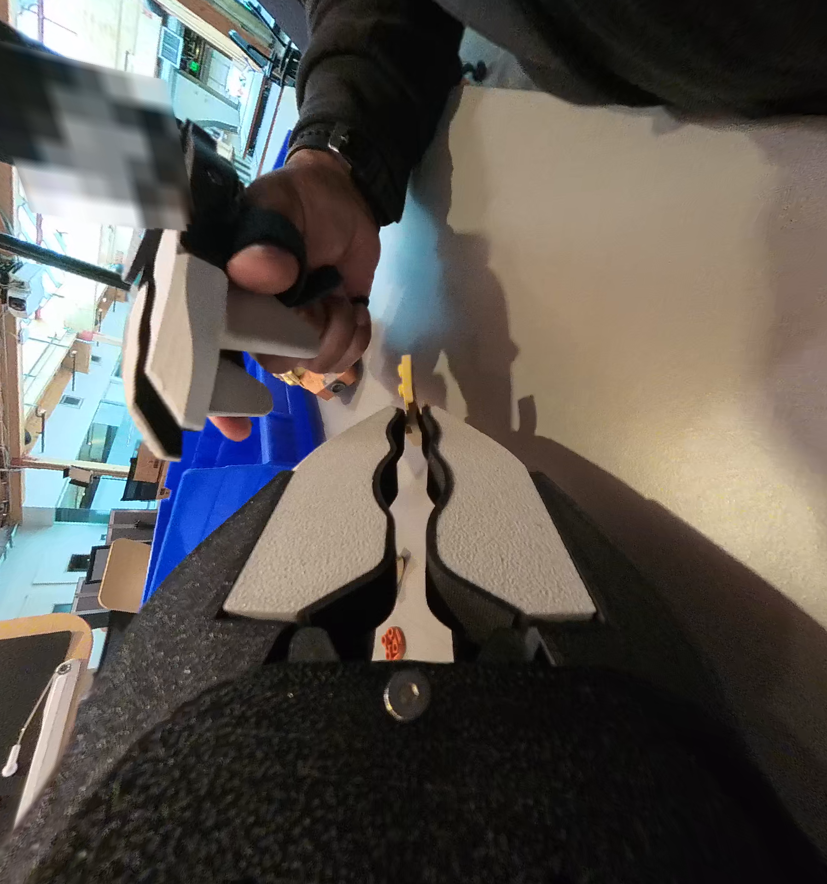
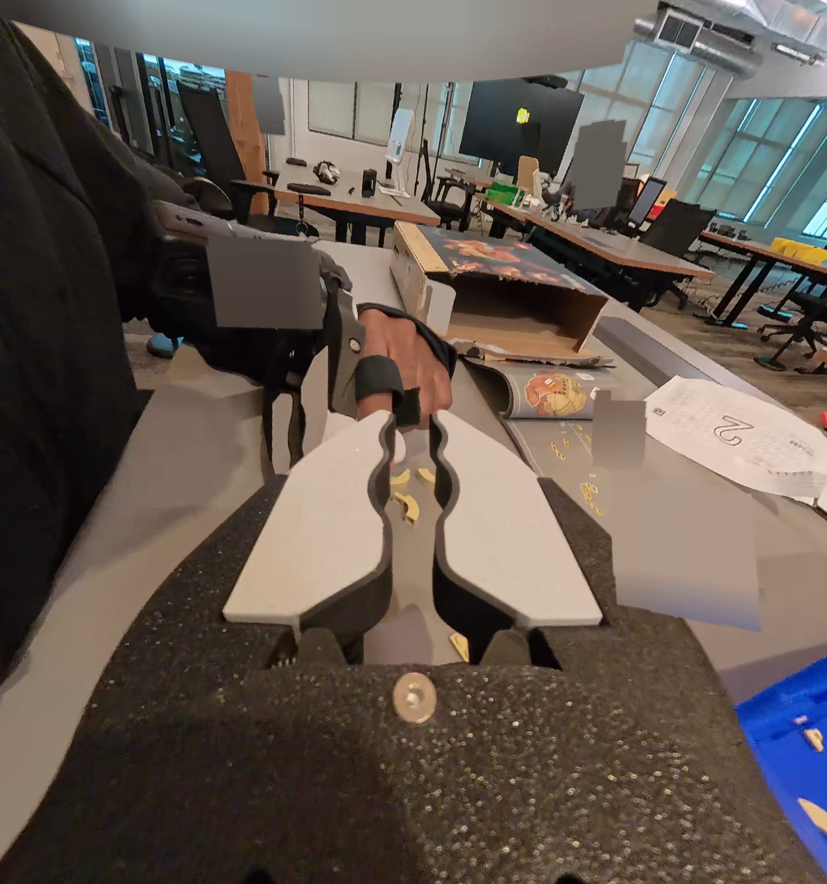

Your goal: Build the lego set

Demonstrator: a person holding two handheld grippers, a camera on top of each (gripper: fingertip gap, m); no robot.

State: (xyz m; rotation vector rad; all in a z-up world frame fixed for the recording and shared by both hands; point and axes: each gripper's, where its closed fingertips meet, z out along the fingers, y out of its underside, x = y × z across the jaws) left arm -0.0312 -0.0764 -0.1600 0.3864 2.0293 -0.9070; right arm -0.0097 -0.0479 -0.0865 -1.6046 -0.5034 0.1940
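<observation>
— Between the left gripper's [image 1: 414, 421] tips, what is that?

— A yellow plate [image 1: 407, 385], thin and studded. The fingers [image 1: 430, 425] pinch its near end, so it sticks straight out past the tips, long axis in line with them, over the white table [image 1: 641, 287].

— And the right gripper [image 2: 412, 425]?

— Narrow, but nothing sits in it. Its tips hang above the table, and between the fingers you see small yellow curved pieces [image 2: 404, 492] lying loose below. The left hand [image 2: 411, 359] is just beyond its tips.

— Which is nearer the plate?

— The left one, since it holds it. The right hand [image 1: 316, 268] hovers close above, with a blue bin [image 1: 239, 454] behind.
</observation>
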